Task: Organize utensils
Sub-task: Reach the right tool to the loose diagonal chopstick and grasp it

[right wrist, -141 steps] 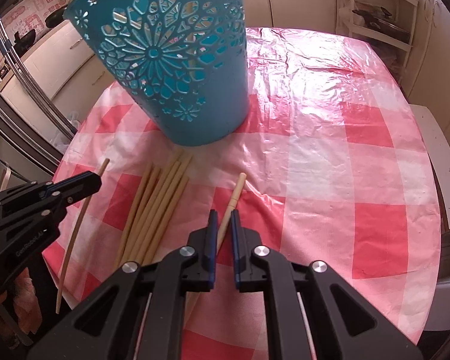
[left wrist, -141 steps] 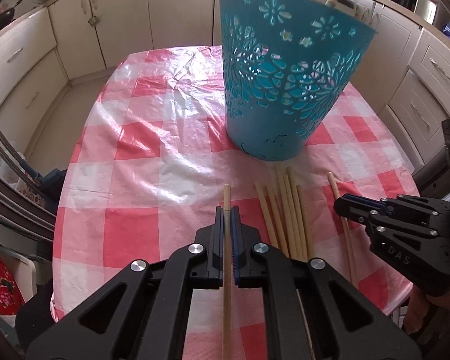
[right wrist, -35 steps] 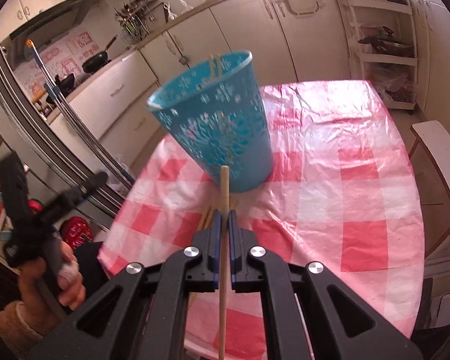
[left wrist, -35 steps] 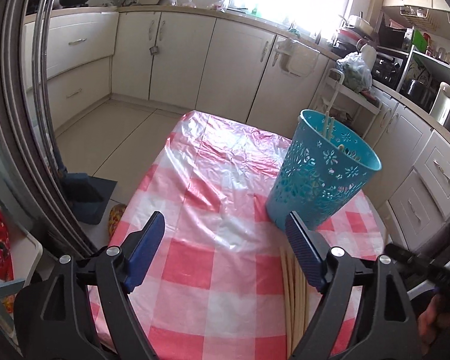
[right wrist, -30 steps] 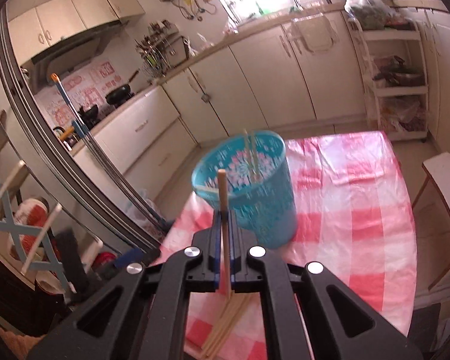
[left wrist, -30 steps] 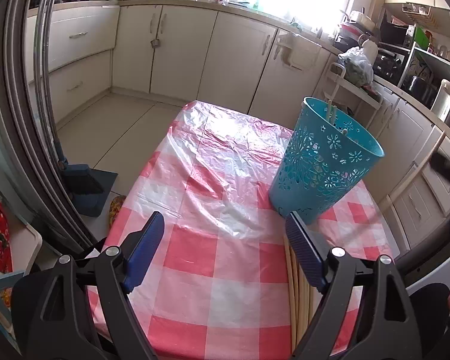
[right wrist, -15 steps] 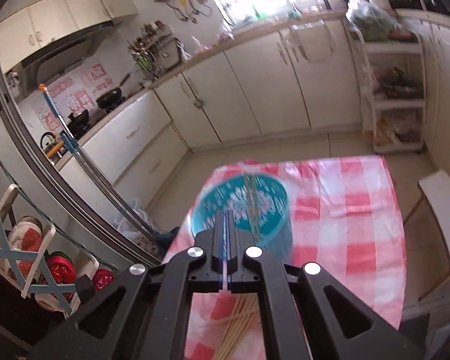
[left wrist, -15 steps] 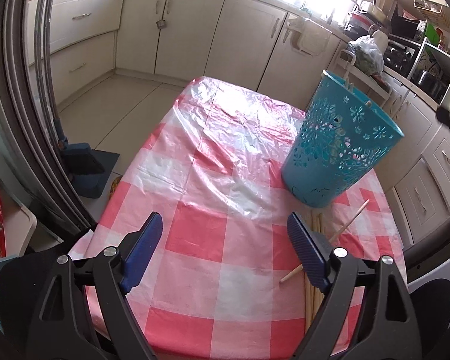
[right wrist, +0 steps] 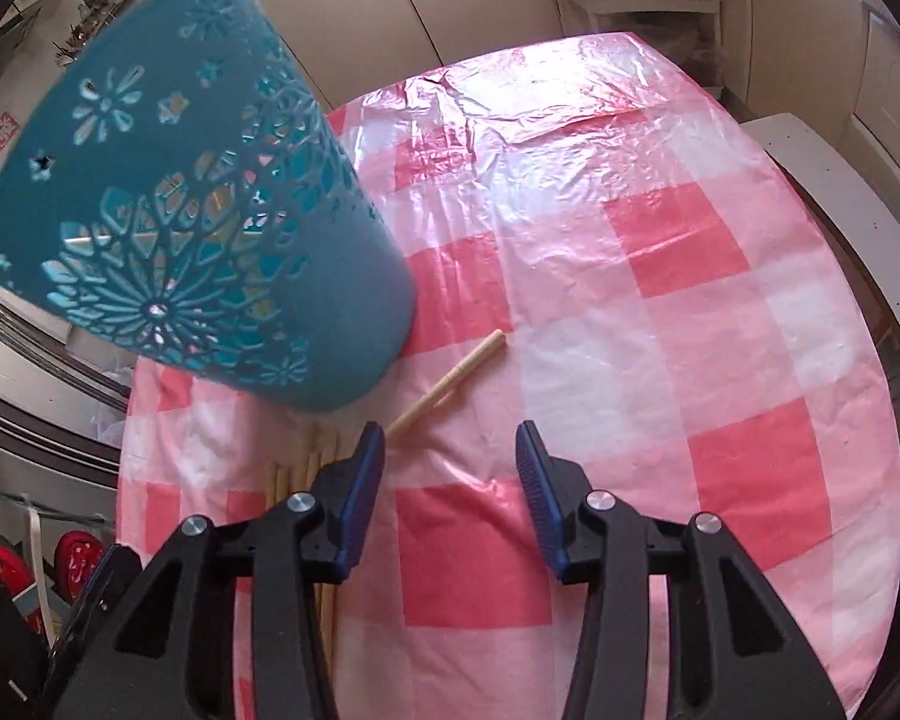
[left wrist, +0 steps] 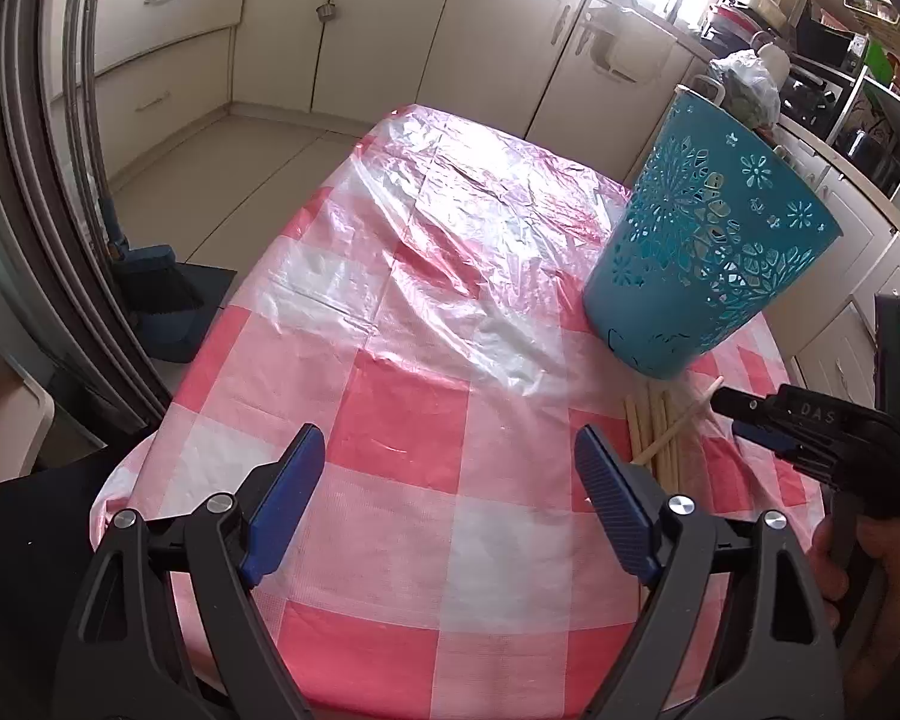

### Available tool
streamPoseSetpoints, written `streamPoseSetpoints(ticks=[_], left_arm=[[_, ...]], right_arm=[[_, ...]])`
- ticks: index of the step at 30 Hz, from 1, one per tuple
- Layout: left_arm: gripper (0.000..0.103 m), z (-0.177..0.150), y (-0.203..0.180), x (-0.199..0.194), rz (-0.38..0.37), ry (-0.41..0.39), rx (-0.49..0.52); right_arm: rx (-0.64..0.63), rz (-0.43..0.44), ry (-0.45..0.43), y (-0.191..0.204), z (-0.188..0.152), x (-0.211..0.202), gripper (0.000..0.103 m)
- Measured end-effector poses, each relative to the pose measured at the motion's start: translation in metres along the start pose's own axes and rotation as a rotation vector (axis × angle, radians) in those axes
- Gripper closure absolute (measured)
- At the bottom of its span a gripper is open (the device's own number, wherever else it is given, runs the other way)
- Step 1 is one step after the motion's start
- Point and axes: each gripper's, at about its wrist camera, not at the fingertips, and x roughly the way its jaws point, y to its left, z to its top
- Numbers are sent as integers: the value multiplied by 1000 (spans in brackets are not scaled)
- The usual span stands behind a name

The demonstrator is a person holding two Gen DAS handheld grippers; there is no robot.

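Observation:
A teal cut-out basket (left wrist: 708, 252) (right wrist: 198, 240) stands upright on the pink checked tablecloth (left wrist: 426, 396). In front of it lies a bundle of pale wooden chopsticks (left wrist: 651, 429) (right wrist: 309, 468). One more chopstick (left wrist: 684, 420) (right wrist: 450, 384) lies slanted across the bundle's far end. My left gripper (left wrist: 447, 456) hangs wide open over bare cloth, left of the bundle, with nothing in it. My right gripper (right wrist: 448, 444) (left wrist: 729, 414) is low over the table, just right of the slanted chopstick. Its jaws are opening and nothing is between them.
A hand (left wrist: 870, 570) holds the right gripper at the table's right edge. A white seat (right wrist: 840, 210) stands beyond the table's right side. Kitchen cabinets (left wrist: 390, 30) line the far wall, and a dustpan and brush (left wrist: 162, 294) lie on the floor at left.
The right gripper let go of the chopstick it held high above the basket and dropped down to the table. A slanted chopstick now lies across the bundle. The left gripper sank a little.

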Motion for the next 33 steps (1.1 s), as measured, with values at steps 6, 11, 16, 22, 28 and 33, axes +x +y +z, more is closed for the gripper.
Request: streamPoseSetpoints(ticks=[6,11,16,22,28,33], left_arm=[[21,-1,6,3,-4,7,-14],[21,-1,13,6,-1,6,-34],[21,-1,14,7,-3,5,-37],[21,-2,9,7,-10,3,-26],[21,-3,10,9,-13,12,-20],[21,0,7,10,-36,20,2]], right_arm=[[-172,-72,-31,17,-6,1,57],[-325,-44,36,19,-5,-8,81],[-320,-1,155,-3,5,-4,100],[-25,78,144,-25,9,-6,95],[-30,-5,-10,-1,8,-5,55],[-87,-75,-46,-2,8,4,58]])
